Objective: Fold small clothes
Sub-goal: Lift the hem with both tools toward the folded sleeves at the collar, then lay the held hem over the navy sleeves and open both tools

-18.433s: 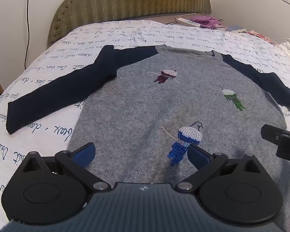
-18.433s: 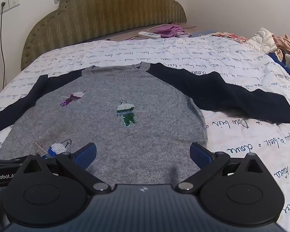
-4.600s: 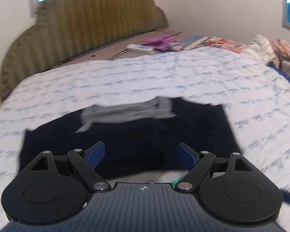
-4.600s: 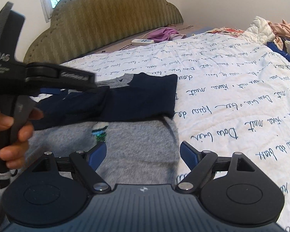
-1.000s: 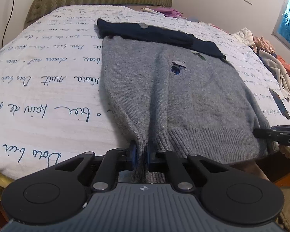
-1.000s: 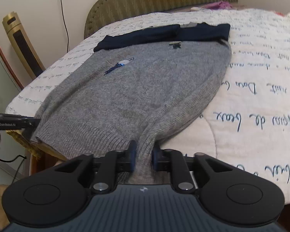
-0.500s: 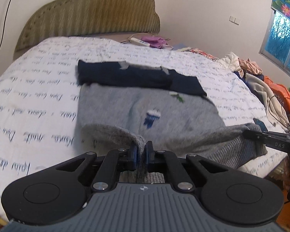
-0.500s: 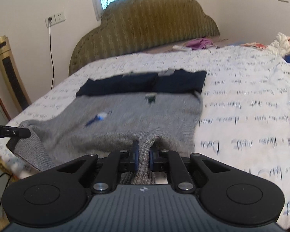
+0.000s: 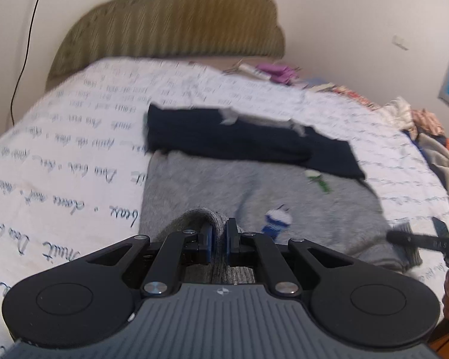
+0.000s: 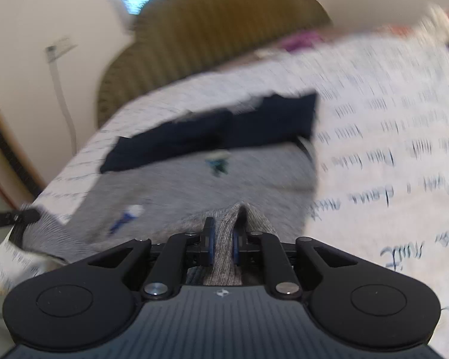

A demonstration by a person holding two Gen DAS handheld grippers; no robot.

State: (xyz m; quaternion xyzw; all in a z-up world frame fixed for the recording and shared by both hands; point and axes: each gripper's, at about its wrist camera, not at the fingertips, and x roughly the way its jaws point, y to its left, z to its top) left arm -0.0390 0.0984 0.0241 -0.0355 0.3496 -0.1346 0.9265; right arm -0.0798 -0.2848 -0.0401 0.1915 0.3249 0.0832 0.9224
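A grey knit sweater point(image 9: 212, 185) with navy sleeves point(image 9: 224, 137) folded across its chest lies on the bed. My left gripper point(image 9: 218, 239) is shut on the left corner of the sweater's ribbed hem and holds it raised over the body. My right gripper point(image 10: 223, 240) is shut on the right hem corner of the sweater point(image 10: 194, 179), also lifted. Each gripper's tip shows at the edge of the other's view. Both views are motion-blurred.
The bed has a white quilt with blue script point(image 9: 74, 137) and an olive padded headboard point(image 9: 170, 27). A pile of clothes point(image 9: 428, 137) lies at the right edge. A remote and purple cloth point(image 9: 269, 68) sit near the headboard.
Both grippers have carried the hem further forward over the sweater body toward the folded sleeves. The lower part of the sweater now doubles over itself.
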